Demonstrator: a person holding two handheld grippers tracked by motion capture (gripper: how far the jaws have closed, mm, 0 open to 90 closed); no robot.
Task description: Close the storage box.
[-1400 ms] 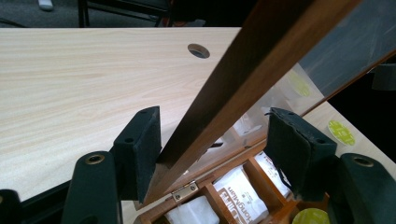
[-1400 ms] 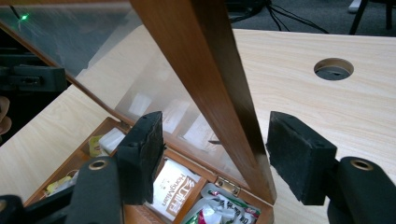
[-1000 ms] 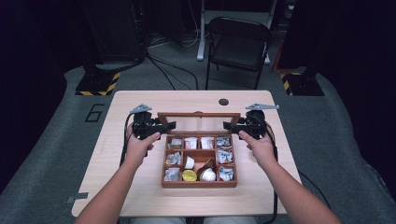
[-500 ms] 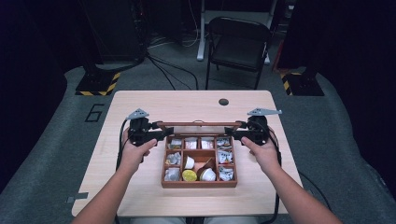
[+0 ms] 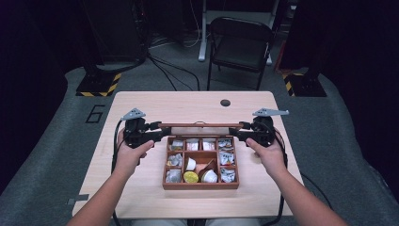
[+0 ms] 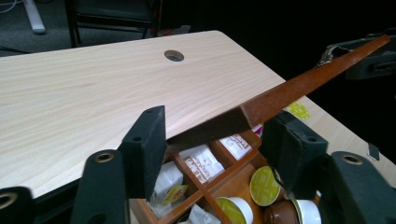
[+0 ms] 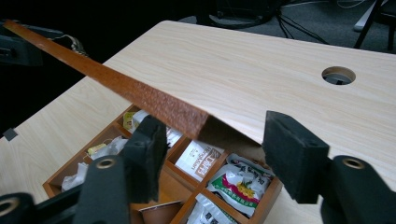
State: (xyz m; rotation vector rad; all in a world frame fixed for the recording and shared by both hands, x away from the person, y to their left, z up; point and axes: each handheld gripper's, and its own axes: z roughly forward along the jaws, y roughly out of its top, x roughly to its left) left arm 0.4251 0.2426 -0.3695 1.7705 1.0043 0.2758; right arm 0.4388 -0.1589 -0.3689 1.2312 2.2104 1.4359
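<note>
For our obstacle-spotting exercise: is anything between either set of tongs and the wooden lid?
Nothing visible: the left tongs and right tongs have just been closing, each with an end of the wooden lid directly between its pads.

The lid (image 6: 299, 88) is reddish-brown wood, its edge matt and slightly grainy. The box (image 5: 200, 184) is the same stained wood, with thin wooden dividers. The desk (image 5: 188, 106) has a pale, smooth wood-grain surface with a soft sheen. Each claw (image 6: 212, 149) looks like matt black plastic with brass-coloured metal inserts. The sachets (image 7: 238, 179) are glossy printed paper or foil; the capsules (image 6: 264, 184) have smooth foil tops.
</note>
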